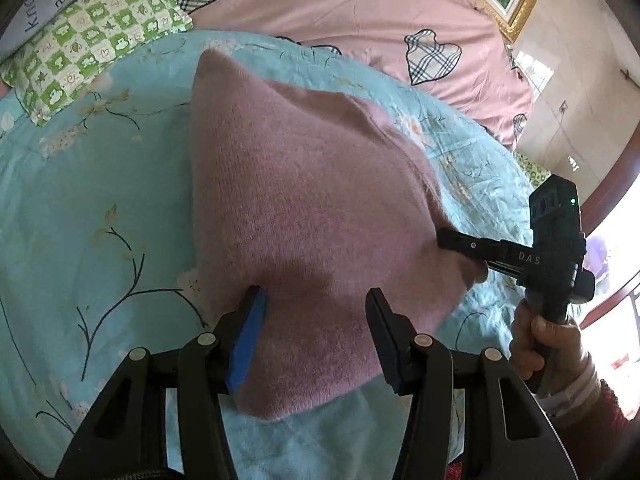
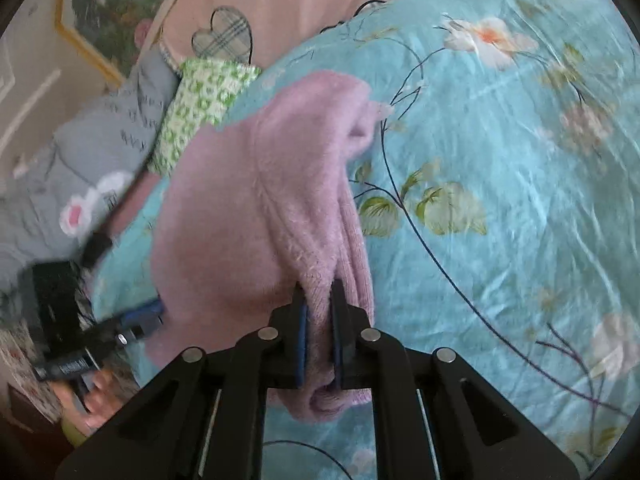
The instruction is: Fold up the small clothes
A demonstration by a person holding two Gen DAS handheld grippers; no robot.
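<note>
A pink knit garment (image 1: pixel 304 208) is spread across frame centre on the blue floral quilt (image 1: pixel 80 208) of the bed. The left gripper (image 1: pixel 316 300) is held with fingers apart, straddling the garment's near edge. The right gripper (image 2: pixel 319 292) is clamped on a bunched fold of the garment at lower centre. A green checked pillow (image 1: pixel 92 40) is seen upper left.

Left hand-held gripper (image 1: pixel 314 294) of black plastic linkages with round silver pivot pins, blue pads on its fingers (image 1: pixel 248 340), right hand-held gripper (image 2: pixel 319 294) alike, its black body lettered "DAS" with a green light, bare-skinned right hand (image 1: pixel 536 338), dark red sleeve (image 1: pixel 596 420) over a white cuff
</note>
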